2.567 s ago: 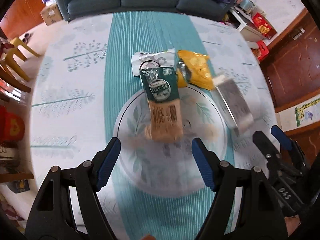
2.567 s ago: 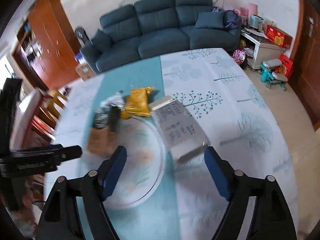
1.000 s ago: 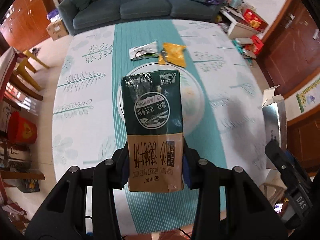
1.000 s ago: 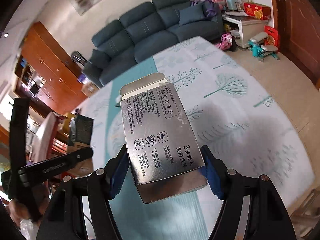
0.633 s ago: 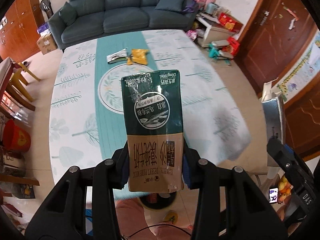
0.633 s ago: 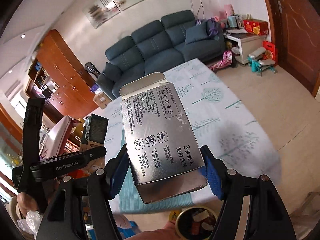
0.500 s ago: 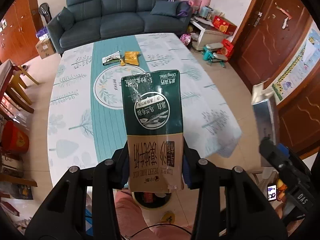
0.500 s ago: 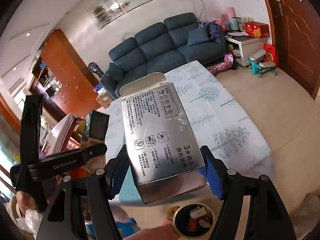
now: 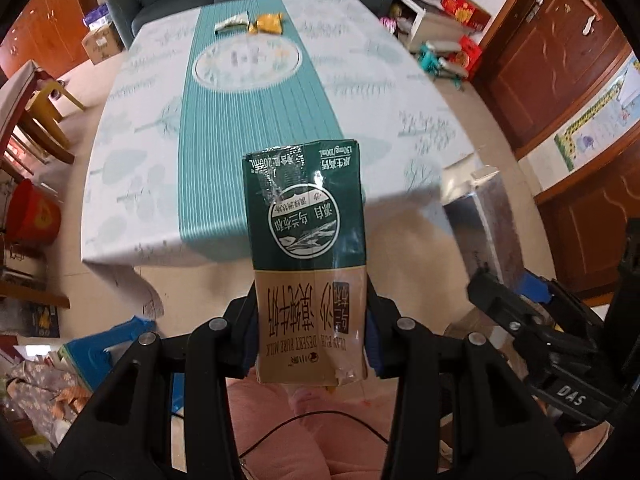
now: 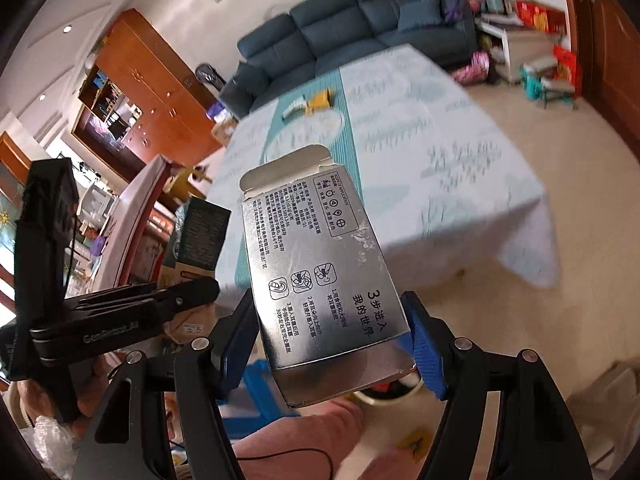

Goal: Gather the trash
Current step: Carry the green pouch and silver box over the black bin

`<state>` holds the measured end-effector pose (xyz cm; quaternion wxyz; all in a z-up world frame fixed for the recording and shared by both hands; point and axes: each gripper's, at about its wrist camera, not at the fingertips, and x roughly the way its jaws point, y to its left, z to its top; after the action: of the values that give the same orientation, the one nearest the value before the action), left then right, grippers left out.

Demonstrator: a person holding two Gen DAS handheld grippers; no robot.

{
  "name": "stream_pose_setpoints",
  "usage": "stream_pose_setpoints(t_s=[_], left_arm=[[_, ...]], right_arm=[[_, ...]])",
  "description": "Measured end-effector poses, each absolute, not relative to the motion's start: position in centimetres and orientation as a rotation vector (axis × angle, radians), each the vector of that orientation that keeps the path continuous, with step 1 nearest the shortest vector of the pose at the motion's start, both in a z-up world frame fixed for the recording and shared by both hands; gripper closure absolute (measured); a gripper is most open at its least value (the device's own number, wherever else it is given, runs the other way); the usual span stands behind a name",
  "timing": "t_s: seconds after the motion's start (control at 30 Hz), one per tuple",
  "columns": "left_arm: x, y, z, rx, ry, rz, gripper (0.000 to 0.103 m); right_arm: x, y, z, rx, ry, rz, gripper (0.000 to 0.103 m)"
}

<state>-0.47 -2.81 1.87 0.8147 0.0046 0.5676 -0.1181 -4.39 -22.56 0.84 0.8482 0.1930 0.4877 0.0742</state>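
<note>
A patterned cloth with a teal stripe covers the table (image 9: 152,128), blue sofa (image 10: 340,36) behind. Left gripper (image 9: 310,340) clamps a glossy milk carton (image 9: 306,248) mid-frame; right gripper (image 10: 334,344) grips a silvery box (image 10: 320,272), perhaps foil-faced card.

Two cartons are held aloft: one green-and-tan milk carton (image 9: 306,264) and one silver printed cardboard box (image 10: 320,280). Two wrappers lie on the counter (image 9: 360,92): one yellow crumpled packet (image 9: 270,23) and one whitish flat packet (image 9: 231,23). One claw grips each carton.

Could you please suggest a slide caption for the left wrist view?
Left gripper shut on a green-and-tan milk carton, with two wrappers left on the far table.
</note>
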Motion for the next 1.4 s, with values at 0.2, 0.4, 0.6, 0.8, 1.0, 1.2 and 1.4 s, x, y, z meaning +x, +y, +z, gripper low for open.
stream_pose_setpoints(t_s=[0.2, 0.4, 0.6, 0.8, 1.0, 1.2, 1.4], left_arm=[[-1.7, -2.8, -2.0, 0.072, 1.287, -0.251, 0.065], [-1.4, -2.7, -8.3, 0.104, 1.346, -0.287, 0.065], [-0.9, -3.2, -16.2, 0.153, 1.356, -0.311, 0.065], [-0.1, -3.6, -23.7, 0.174, 1.361, -0.327, 0.065], [0.9, -3.8, -30.4, 0.171, 1.374, -0.327, 0.065], [2.1, -4.0, -35.5, 0.156, 1.417, -0.323, 0.064], [3.0, -3.9, -38.2, 0.147, 1.433, -0.32, 0.063]], right_arm=[[-5.2, -21.2, -3.5, 0.451, 1.107, 0.152, 0.033], [-4.3, -20.9, -10.1, 0.513, 1.18, 0.098, 0.033], [-4.8, -20.5, -18.3, 0.558, 1.225, 0.02, 0.033], [-5.3, -20.6, -26.8, 0.6, 1.254, -0.063, 0.033], [-6.5, -20.6, -33.9, 0.604, 1.275, -0.132, 0.033], [-7.6, -20.3, -38.3, 0.591, 1.296, -0.163, 0.033], [-7.6, -20.2, -42.0, 0.559, 1.324, -0.165, 0.033]])
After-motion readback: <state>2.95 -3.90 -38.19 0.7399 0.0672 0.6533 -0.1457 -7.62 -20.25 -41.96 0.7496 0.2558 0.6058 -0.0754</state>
